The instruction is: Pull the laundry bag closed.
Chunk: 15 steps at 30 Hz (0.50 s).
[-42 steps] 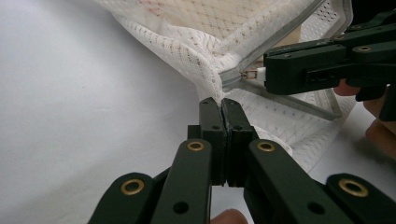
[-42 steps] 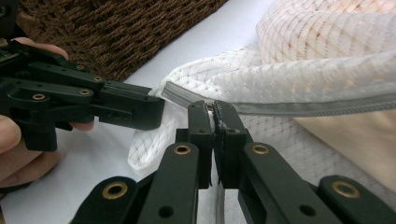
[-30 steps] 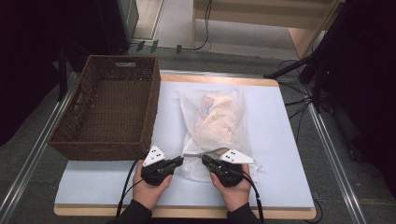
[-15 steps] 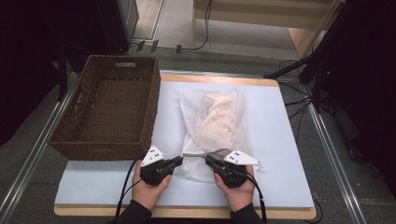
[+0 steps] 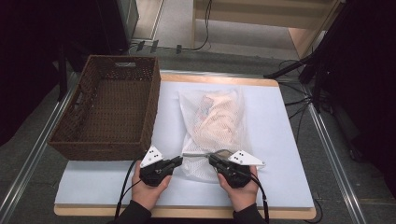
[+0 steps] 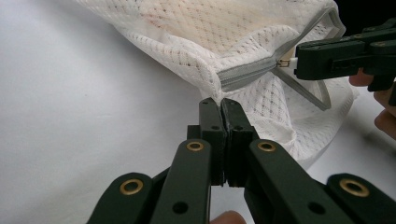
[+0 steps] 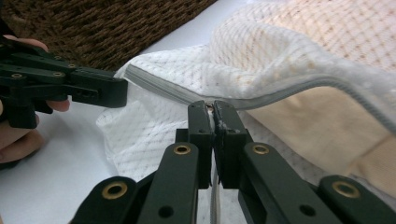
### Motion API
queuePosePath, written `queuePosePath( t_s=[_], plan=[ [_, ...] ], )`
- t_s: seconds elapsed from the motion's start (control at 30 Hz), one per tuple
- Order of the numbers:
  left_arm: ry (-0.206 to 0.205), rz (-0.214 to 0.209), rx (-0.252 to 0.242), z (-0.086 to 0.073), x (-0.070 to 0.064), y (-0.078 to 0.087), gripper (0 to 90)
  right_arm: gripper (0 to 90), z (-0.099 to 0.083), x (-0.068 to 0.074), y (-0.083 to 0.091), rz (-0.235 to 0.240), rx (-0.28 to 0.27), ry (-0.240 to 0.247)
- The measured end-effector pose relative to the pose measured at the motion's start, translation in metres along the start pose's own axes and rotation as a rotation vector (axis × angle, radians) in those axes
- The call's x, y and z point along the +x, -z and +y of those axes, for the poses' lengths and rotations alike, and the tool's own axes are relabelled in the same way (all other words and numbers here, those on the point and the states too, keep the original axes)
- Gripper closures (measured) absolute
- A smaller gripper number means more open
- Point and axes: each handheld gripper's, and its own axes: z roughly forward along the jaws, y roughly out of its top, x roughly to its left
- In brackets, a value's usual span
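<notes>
**Both grippers clamped on the mesh bag's zipper edge**

Mesh laundry bag [image 5: 215,128] lying flat at the middle of the white-covered bench [image 5: 280,154], pale garments showing through the netting, mouth end at 6 o'clock. Left gripper [image 6: 220,105] pinched shut on the bag's corner, right at the end of the grey zipper [image 6: 247,74]. Right gripper [image 7: 213,108] closed on the zipper pull, just along the same edge, with the zipper partly parted beyond it. Seen from above, left gripper at 7 o'clock of the bag, right gripper at 5 o'clock, one hand behind each. Brown wicker basket [image 5: 112,77] standing at 9 o'clock of the bag, just beside it, nothing inside.
</notes>
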Motion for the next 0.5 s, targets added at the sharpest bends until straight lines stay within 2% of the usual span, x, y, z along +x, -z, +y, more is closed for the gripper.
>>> queuePosePath(
  t_s=[0.43,0.47,0.5],
  plan=[
    [-0.007,-0.003,-0.003,0.0,-0.001,0.0,89.4,87.4,-0.003,-0.011,0.011,-0.021,-0.004,-0.012],
    [-0.006,0.008,-0.003,0.0,0.0,0.001,90.0,87.4,-0.003,-0.012,0.012,-0.022,-0.003,-0.018],
    [0.007,-0.005,-0.006,0.0,0.001,0.001,90.0,87.4,-0.004,-0.014,0.013,-0.044,-0.003,-0.016]
  ],
)
